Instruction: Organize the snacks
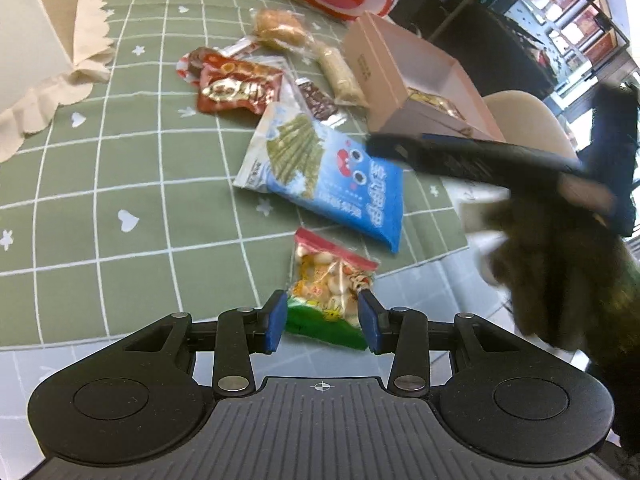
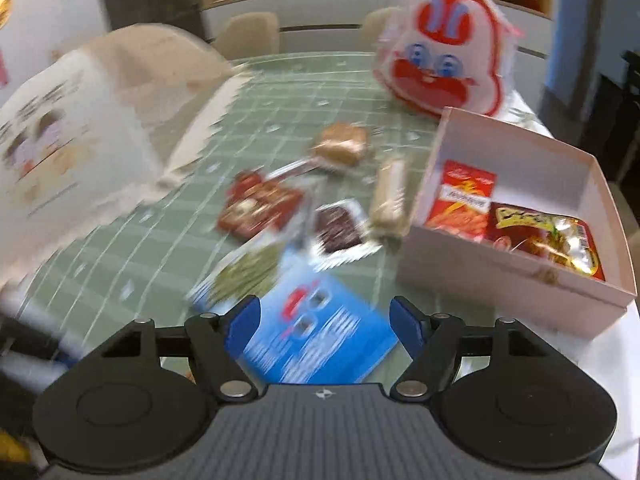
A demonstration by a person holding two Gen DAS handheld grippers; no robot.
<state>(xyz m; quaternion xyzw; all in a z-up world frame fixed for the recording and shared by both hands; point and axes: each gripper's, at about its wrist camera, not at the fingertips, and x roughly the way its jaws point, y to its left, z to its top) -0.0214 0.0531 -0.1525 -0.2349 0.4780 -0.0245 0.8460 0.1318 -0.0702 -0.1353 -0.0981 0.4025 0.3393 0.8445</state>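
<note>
My left gripper [image 1: 323, 322] is shut on a small clear packet of round snacks [image 1: 332, 280] with a red top and green bottom, held at the table's near edge. A blue seaweed-stick packet [image 1: 324, 176] lies just beyond it. My right gripper [image 2: 324, 328] hovers open over that same blue packet [image 2: 320, 344], with nothing between its pads; one of its fingers [image 1: 440, 156] shows blurred in the left wrist view. The pink open box [image 2: 520, 280] at the right holds a red packet [image 2: 464, 200] and a dark red and gold packet [image 2: 548, 236].
On the green grid tablecloth [image 1: 120, 160] lie a red packet [image 1: 236, 88], a dark brown bar [image 1: 318, 98], a pale roll [image 1: 340, 74] and a wrapped bun [image 1: 280, 28]. A rabbit-face bag [image 2: 444, 56] stands at the back. A paper bag [image 2: 80, 132] is at the left.
</note>
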